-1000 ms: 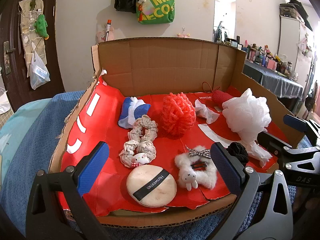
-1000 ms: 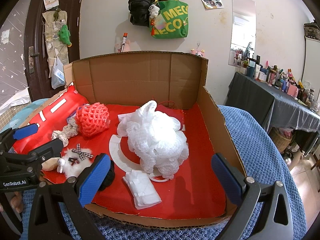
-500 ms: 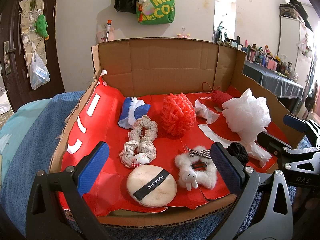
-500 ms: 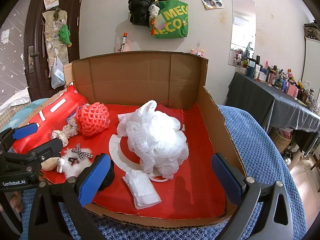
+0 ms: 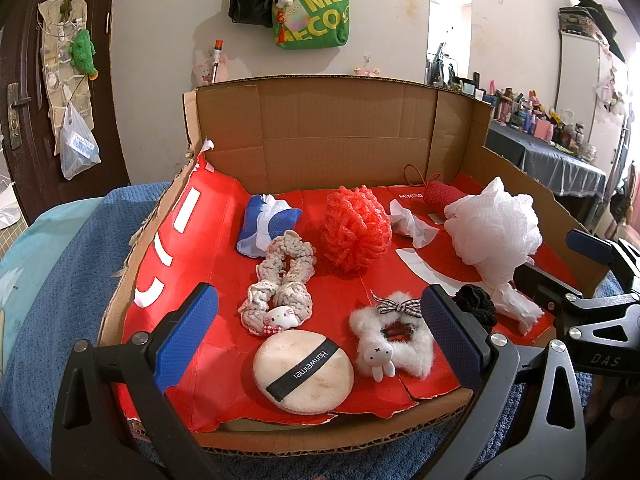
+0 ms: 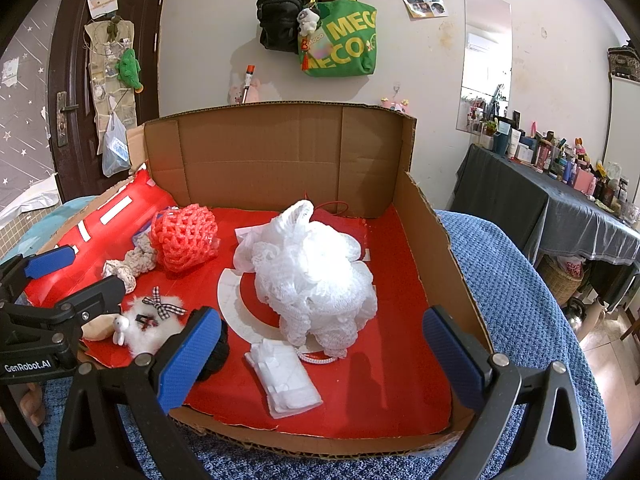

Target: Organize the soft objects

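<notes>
Soft objects lie scattered on the red lining of an open cardboard box [image 5: 344, 128] that sits on a blue towel [image 6: 520, 280]. My left gripper [image 5: 316, 332] hovers at the near edge, spread wide and grasping nothing; between its fingers lie a round powder puff [image 5: 304, 376], a fluffy white hair clip [image 5: 394, 340] with a bunny face and checked bow, and a cream scrunchie [image 5: 280, 280] with a cat charm. Behind those sit a red mesh bath pouf [image 5: 358, 232], a blue and white cloth [image 5: 264, 228] and a small red knitted piece [image 5: 442, 200] near the back wall. My right gripper [image 6: 320, 344] is released too, empty, framing a white mesh bath pouf [image 6: 312, 276] with a folded white pad [image 6: 286, 380] just in front of it. A black scrunchie [image 5: 476, 306] lies just behind its left finger.
</notes>
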Demonstrator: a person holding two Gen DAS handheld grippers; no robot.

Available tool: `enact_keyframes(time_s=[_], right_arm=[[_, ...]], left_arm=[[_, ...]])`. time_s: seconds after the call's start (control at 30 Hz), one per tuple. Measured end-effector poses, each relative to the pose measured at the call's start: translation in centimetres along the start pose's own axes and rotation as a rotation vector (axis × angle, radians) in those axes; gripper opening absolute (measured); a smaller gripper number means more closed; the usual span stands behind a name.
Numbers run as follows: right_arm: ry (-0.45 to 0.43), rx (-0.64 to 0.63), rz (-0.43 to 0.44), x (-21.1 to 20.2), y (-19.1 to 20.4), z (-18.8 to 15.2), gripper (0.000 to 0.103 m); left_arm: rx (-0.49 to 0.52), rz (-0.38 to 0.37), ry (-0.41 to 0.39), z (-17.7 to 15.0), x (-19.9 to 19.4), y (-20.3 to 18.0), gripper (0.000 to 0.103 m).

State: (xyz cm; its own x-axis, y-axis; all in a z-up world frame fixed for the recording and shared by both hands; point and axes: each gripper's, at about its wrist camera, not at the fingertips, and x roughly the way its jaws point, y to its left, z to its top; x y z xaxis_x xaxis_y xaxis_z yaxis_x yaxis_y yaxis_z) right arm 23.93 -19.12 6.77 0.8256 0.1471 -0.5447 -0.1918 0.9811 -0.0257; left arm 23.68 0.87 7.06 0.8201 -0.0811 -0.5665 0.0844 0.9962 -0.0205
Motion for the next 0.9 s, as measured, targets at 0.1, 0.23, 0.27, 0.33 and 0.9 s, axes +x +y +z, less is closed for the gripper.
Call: enact_keyframes(time_s=[0.1,0.23,0.27,0.33,0.9], right_arm=[[-0.001,0.001,0.000,0.0,0.0,0.0,0.103],[0.000,0.001,-0.001,0.0,-0.1,0.0,0.103],[0.000,0.000,-0.001,0.0,0.0,0.0,0.103],[0.000,0.000,-0.001,0.0,-0.1,0.0,0.103],[-0.016,0.004,-0.004,-0.6,-0.1,0.0,0.103]], left_arm=[[0.000,0.000,0.000,0.0,0.0,0.0,0.103],[0.000,0.000,0.000,0.0,0.0,0.0,0.103],[0.000,0.000,0.000,0.0,0.0,0.0,0.103],[0.000,0.000,0.000,0.0,0.0,0.0,0.103],[-0.013,0.002,-0.037,0.2,-2.6,0.3,0.103]])
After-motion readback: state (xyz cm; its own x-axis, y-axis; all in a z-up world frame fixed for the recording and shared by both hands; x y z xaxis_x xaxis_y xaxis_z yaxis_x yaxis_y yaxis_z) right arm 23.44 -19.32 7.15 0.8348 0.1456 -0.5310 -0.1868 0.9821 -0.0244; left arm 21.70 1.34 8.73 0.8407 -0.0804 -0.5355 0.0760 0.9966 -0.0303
